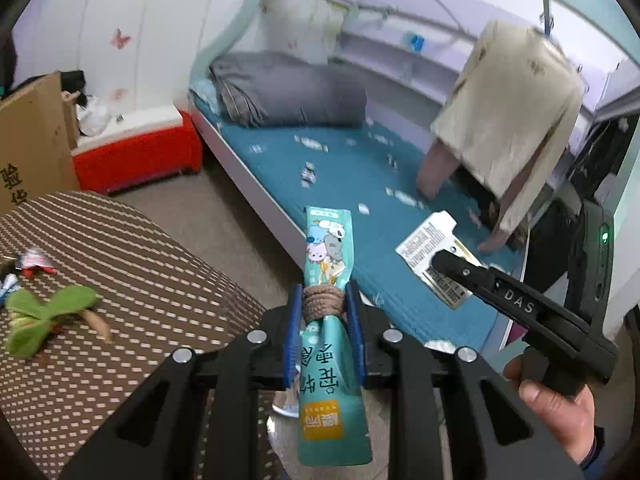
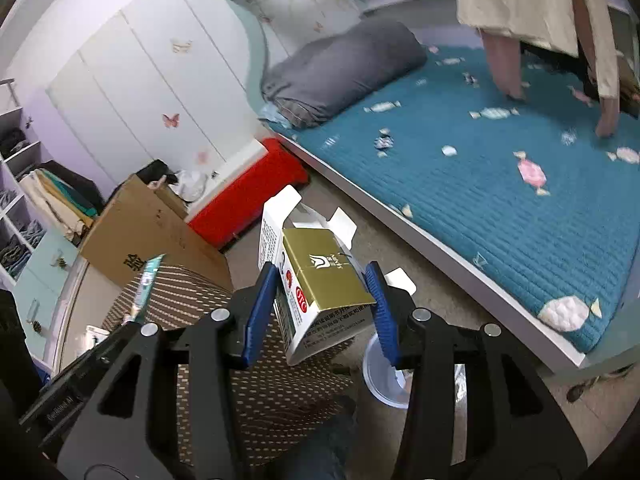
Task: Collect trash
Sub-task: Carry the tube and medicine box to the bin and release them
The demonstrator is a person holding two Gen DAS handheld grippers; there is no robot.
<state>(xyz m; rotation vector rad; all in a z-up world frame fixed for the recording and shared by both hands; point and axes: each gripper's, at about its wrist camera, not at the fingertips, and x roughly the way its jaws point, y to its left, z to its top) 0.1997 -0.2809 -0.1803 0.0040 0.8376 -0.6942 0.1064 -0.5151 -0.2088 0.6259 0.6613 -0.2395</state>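
A folded grey quilt [image 2: 340, 72] lies on the teal bed [image 2: 500, 216]. A red box [image 2: 248, 200] sits beside a cardboard carton [image 2: 148, 228]. Butterfly stickers [image 2: 171, 120] dot the wardrobe.

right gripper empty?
No, the right gripper is clamped on an opened white-and-gold carton, its blue pads pressing both sides.

Even, bright indoor light, soft shadows, slight motion blur, strong fisheye curvature with dark corners

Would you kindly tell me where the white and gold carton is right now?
The carton is clamped in the right gripper, centre of the right wrist view, held above the floor between the striped stool and the bed.
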